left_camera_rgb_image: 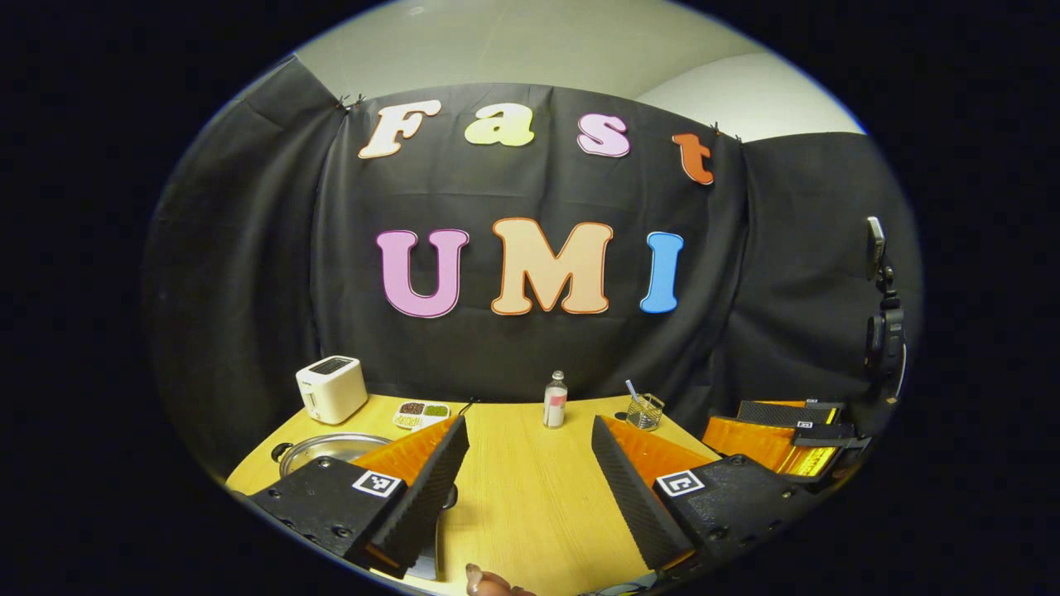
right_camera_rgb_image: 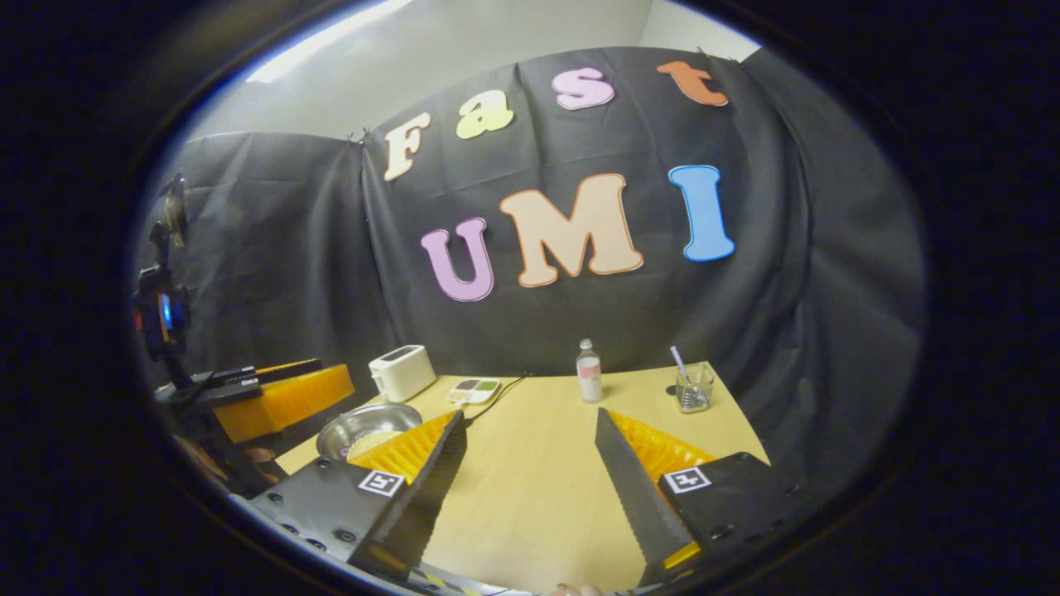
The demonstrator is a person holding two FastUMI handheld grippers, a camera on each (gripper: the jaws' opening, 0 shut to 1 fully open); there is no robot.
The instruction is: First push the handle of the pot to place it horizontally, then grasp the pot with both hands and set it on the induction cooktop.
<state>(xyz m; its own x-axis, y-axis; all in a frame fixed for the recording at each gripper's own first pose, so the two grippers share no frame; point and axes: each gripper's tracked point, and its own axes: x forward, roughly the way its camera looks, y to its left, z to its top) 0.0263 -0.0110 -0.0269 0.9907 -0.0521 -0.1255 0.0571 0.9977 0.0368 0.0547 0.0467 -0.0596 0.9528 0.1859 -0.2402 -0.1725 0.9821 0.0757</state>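
Left gripper [left_camera_rgb_image: 530, 484] fingers spread wide over bare table [left_camera_rgb_image: 530, 497], right gripper [right_camera_rgb_image: 530, 488] likewise spread, pot [left_camera_rgb_image: 327, 451] at lower left of frame (partly behind one finger), toaster [left_camera_rgb_image: 331, 389] beyond it, bottle [left_camera_rgb_image: 555, 401] center.

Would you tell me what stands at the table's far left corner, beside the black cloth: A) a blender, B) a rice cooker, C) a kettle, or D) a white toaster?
D: a white toaster with a top slot stands there, behind the pot.
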